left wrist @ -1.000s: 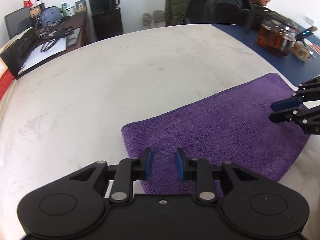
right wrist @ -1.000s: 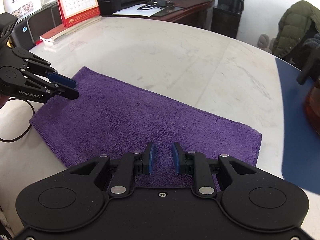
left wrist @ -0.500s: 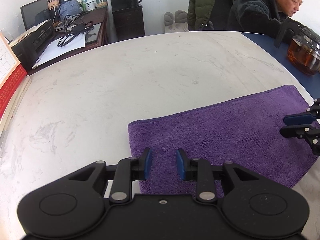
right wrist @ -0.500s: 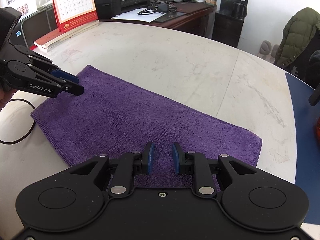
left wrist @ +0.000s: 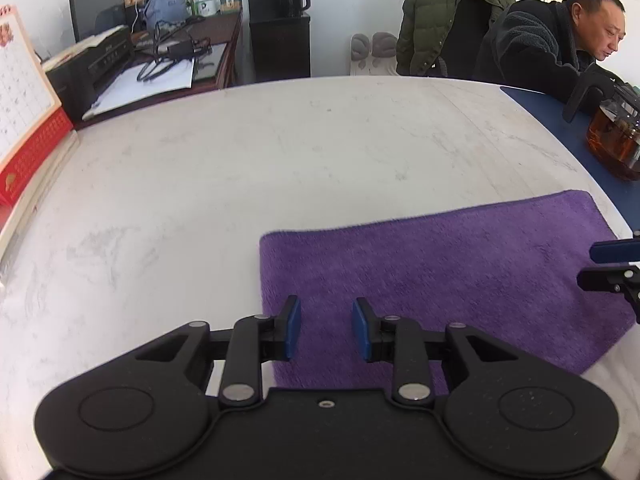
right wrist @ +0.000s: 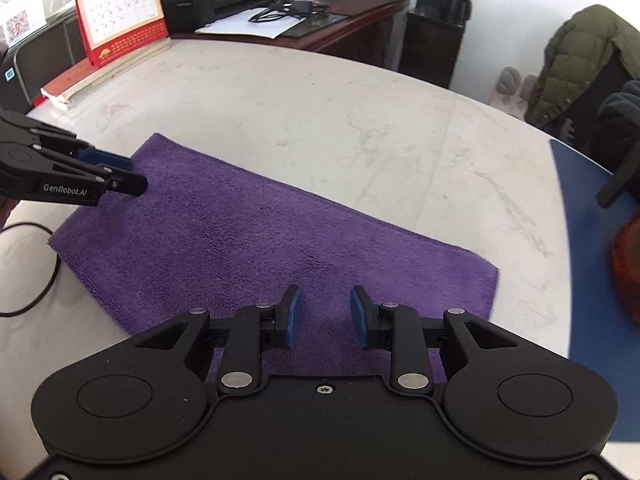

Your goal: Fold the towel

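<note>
**Both jaws parted above a flat purple towel**

Since the earlier frame, both pairs of jaws have been opened further, the right pair the more plainly, and nothing is gripped between either. The left gripper is seen with a narrow gap between its blue pads, the purple towel lying flat beneath and ahead of that gap; the towel's left edge runs just outside the left jaw. The right gripper is likewise parted by a narrow gap, with purple cloth showing through it and the towel's right end just beyond its right jaw. Each gripper is seen by the other's camera at the opposite end of the towel, over the cloth; contact cannot be told. The towel is spread on a pale marble-like table. Well beyond the jaws, a seated person, a glass teapot and a red desk calendar are seen
</note>
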Available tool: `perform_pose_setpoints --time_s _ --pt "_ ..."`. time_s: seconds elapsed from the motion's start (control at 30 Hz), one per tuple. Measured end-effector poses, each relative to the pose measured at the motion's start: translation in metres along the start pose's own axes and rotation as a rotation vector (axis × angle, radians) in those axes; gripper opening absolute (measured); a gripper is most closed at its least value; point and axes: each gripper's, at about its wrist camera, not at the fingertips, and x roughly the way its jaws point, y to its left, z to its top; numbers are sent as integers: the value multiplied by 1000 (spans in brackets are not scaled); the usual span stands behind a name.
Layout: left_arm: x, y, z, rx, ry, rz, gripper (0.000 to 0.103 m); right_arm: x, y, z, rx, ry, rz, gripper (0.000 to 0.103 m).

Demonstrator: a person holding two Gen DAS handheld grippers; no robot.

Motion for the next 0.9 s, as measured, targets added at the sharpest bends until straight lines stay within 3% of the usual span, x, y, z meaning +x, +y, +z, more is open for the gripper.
perform_pose_setpoints --time_s 0.13,0.2,0.23,0.3,0.37,0.43,0.47,0.53,0.63,0.77,0.9 --pt "-5 -9 -3 3 13 14 34 0 -2 -13 38 43 -23 36" --pt "-10 -12 -1 -8 19 18 39 3 -2 -18 61 43 -31 38" --pt "-15 -15 0 -11 15 18 47 2 -3 -17 77 44 -28 40" --pt "-27 -20 1 -18 2 18 63 2 -5 -17 105 45 -19 50" --pt "-39 -25 2 -35 -17 9 74 1 -5 -19 122 54 1 73" --pt "-51 -29 3 -75 -27 10 84 0 -4 -21 131 61 18 85" --pt "-56 -32 3 -93 -24 15 85 1 -2 -23 131 64 24 94" --pt "-65 -37 3 -126 -16 25 85 2 1 -27 128 76 32 102" --pt "-78 -43 2 -134 -29 72 85 1 4 -30 130 57 47 103" --pt "-93 -51 2 -83 -66 110 86 -9 -14 -28 264 30 171 103" --pt "-108 -55 5 -66 -116 124 87 -29 -26 -23 301 -6 212 103"
